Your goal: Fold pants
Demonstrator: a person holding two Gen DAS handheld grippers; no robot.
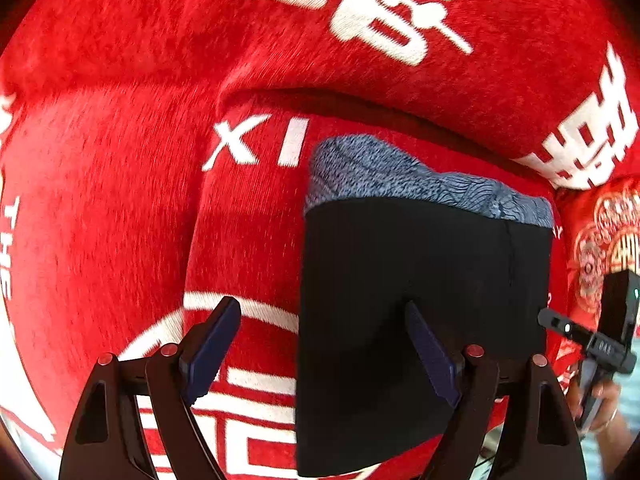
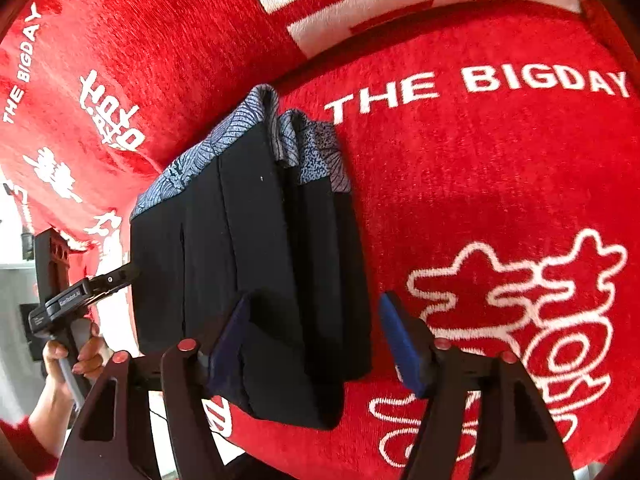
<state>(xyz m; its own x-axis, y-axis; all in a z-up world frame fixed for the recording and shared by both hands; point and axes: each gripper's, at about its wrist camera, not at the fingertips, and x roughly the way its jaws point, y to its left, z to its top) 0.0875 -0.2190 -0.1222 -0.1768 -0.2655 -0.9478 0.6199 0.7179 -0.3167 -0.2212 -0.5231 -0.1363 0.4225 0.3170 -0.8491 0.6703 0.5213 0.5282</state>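
Note:
The pants (image 1: 420,300) are black with a blue patterned waistband (image 1: 400,176) and lie folded in a narrow stack on the red cover. In the right wrist view the pants (image 2: 248,264) show several folded layers, waistband (image 2: 280,136) at the far end. My left gripper (image 1: 320,348) is open and empty; its right finger is over the pants' near left part, its left finger over the red cover. My right gripper (image 2: 316,336) is open and empty, straddling the pants' near right edge.
The surface is a red plush sofa cover (image 1: 120,200) with white lettering, its backrest (image 2: 160,40) rising behind. The other gripper and the hand holding it show at the frame edges (image 1: 600,340) (image 2: 76,300).

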